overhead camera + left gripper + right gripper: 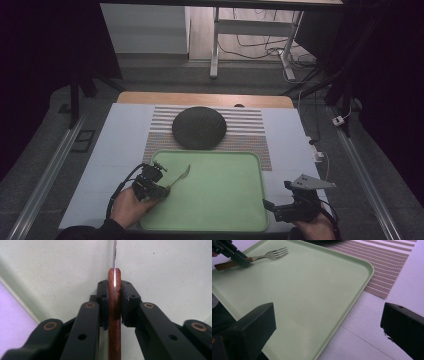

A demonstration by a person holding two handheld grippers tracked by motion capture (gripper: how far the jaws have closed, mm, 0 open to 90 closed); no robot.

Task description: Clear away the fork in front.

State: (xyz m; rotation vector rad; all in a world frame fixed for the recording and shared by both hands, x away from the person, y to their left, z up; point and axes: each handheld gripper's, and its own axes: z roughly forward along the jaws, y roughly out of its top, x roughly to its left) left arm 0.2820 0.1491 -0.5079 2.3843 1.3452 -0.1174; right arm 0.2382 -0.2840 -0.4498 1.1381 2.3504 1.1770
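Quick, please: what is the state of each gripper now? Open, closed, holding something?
Left gripper: closed on the wooden handle of the fork, over the green tray.
Right gripper: jaws wide open, holding nothing, beside the tray's right edge.

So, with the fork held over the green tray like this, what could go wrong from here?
1. The left tongs grip the fork only on its narrow wooden handle, far from the tines, so it may pivot or slip.
2. The fork hangs low over the green tray near its left rim; the tines could catch the tray.
3. The right tongs stand open over the tray's right edge and could bump it.
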